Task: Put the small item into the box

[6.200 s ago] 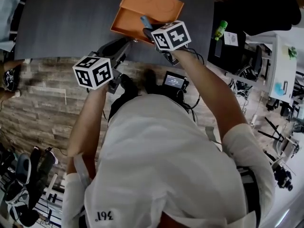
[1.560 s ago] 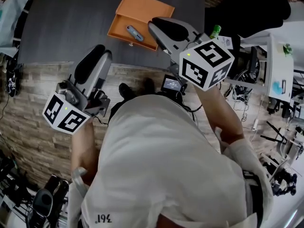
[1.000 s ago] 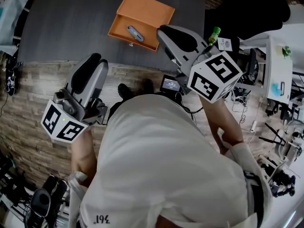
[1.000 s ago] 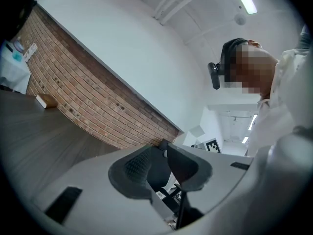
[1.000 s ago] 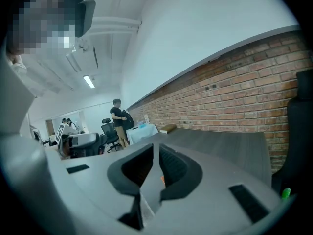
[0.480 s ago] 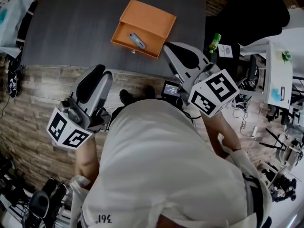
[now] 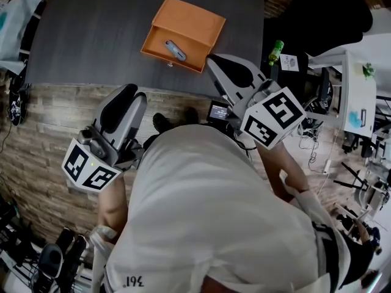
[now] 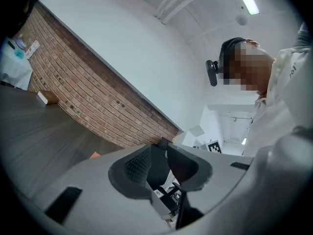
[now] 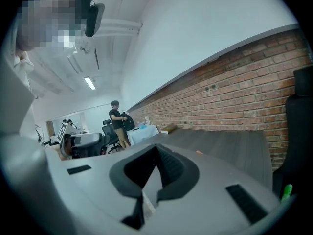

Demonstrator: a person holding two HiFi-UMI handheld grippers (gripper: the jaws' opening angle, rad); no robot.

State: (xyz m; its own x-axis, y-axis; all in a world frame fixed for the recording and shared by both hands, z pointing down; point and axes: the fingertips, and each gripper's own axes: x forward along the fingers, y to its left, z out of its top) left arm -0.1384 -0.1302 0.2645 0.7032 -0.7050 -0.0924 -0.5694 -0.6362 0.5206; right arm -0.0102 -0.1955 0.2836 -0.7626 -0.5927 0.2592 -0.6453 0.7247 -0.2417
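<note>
Head view: orange box (image 7: 186,23) sits on the dark grey table (image 7: 85,35), w/ its tray pulled out toward the person. The small item (image 7: 174,49), grey and longish, lies at a slant inside that tray. Neither gripper is near it. L gripper (image 7: 130,90) is at the table's near edge, lower left, well apart from the box. R gripper (image 7: 212,60) pokes over the same edge, near the box's right corner but not touching it. A green bottle (image 7: 276,49) stands off to the right of the table.

Left gripper view: L gripper (image 8: 164,142) has its jaws together at the tips, nothing btwn them. Beyond lie the table (image 8: 39,126), a brick wall (image 8: 98,102) and a sliver of the orange box (image 8: 94,155).

Right gripper view: R gripper (image 9: 156,146) has just been closing its jaws. They now meet at the tips w/ nothing held. Past them the table (image 9: 220,148) runs along the brick wall (image 9: 234,97). A person (image 9: 117,124) stands far off by some chairs, and the green bottle (image 9: 286,191) shows at lower right.
</note>
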